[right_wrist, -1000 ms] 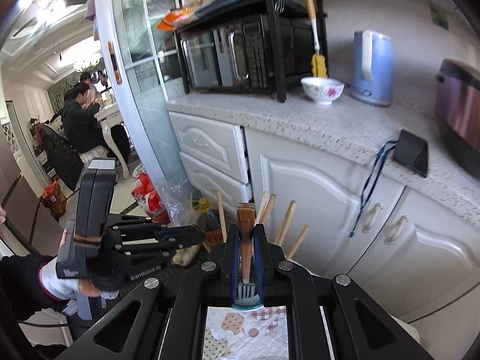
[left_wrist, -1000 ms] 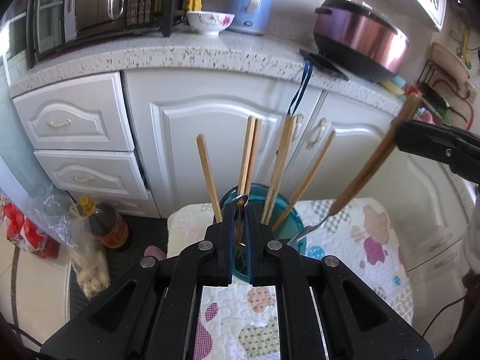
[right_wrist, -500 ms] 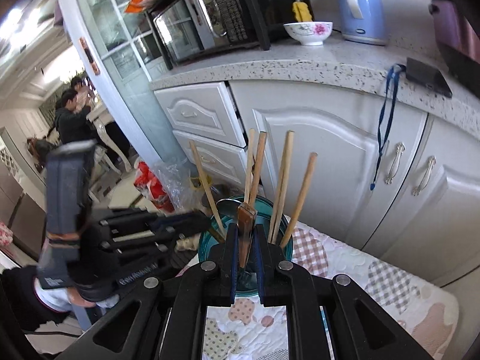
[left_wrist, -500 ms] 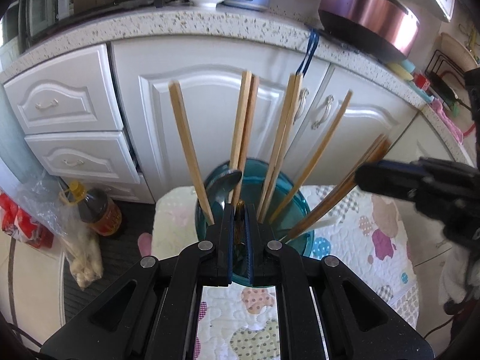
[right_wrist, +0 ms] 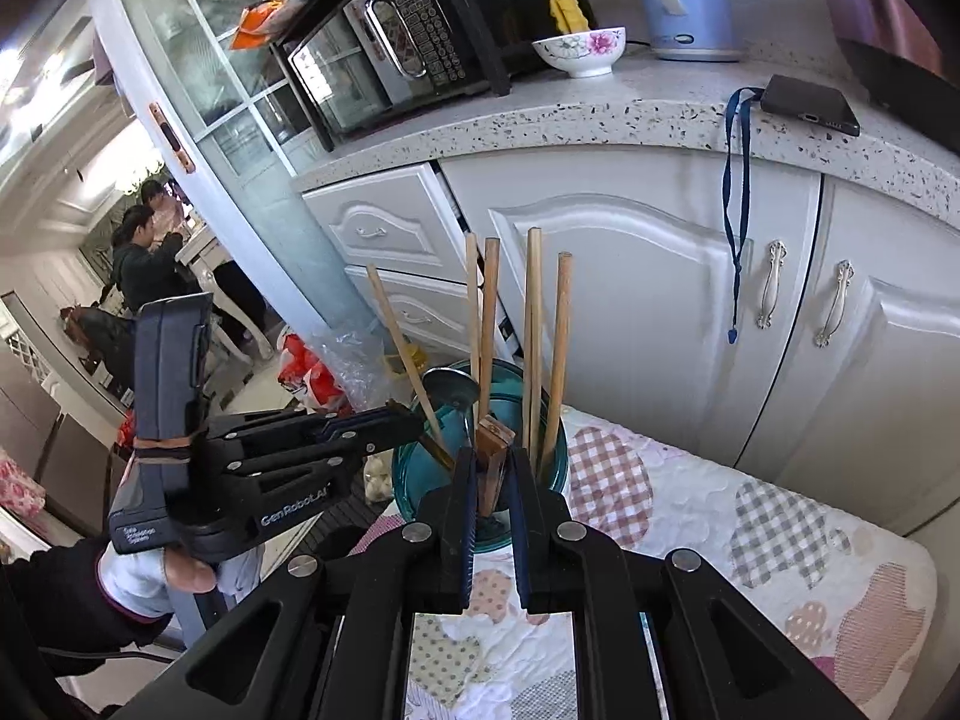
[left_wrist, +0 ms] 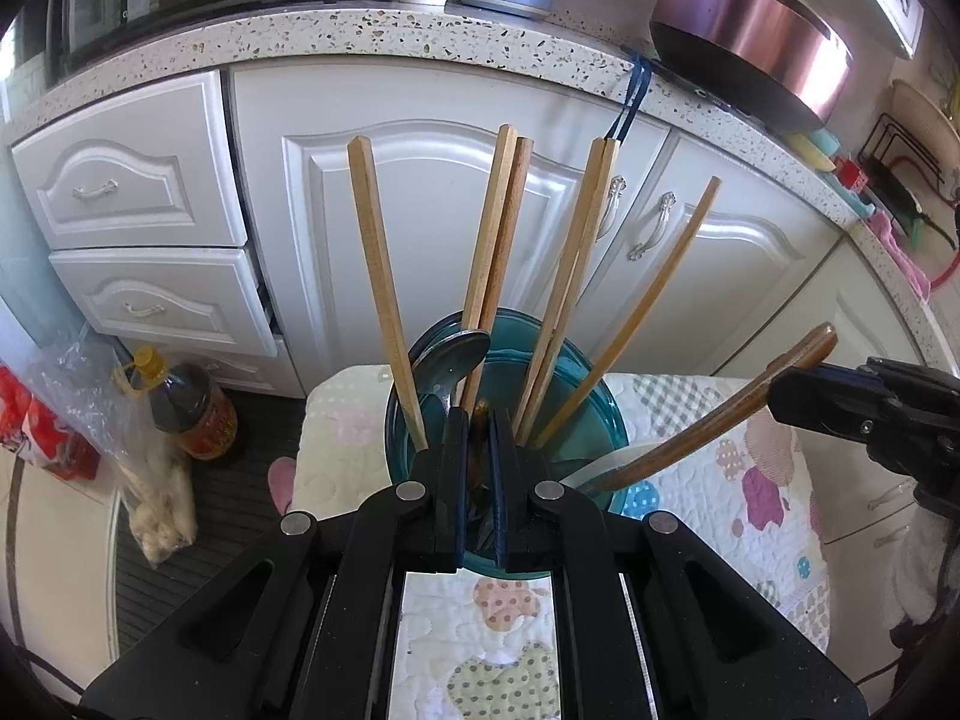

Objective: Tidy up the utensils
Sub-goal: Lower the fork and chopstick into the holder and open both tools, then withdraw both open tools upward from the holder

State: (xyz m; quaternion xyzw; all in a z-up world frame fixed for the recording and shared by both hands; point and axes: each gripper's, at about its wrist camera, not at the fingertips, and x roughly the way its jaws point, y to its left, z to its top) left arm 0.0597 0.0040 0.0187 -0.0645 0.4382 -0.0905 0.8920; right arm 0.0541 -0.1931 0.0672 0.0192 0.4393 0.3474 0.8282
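A teal utensil holder (left_wrist: 600, 402) stands on a quilted patchwork cloth (left_wrist: 750, 480) and holds several wooden chopsticks (left_wrist: 384, 294) and a metal spoon (left_wrist: 456, 354). My left gripper (left_wrist: 478, 450) is shut on a thin dark-handled utensil (left_wrist: 480, 438) just above the holder's near rim. My right gripper (right_wrist: 491, 480) is shut on a brown wooden-handled utensil (right_wrist: 493, 456), whose lower end sits in the holder (right_wrist: 414, 468). In the left wrist view that handle (left_wrist: 720, 414) leans out to the right, with the right gripper (left_wrist: 804, 396) on it.
White cabinets (left_wrist: 432, 204) under a speckled countertop (left_wrist: 420, 42) stand behind. A phone with a blue lanyard (right_wrist: 804, 105), a bowl (right_wrist: 579, 51), a kettle (right_wrist: 684, 0), a microwave (right_wrist: 384, 48) and a rice cooker (left_wrist: 750, 48) sit on it. An oil bottle (left_wrist: 192, 408) and bags stand on the floor at left.
Both grippers have come down closer to the holder. The wooden-handled utensil in the right gripper has gone lower into it and leans more to the right.
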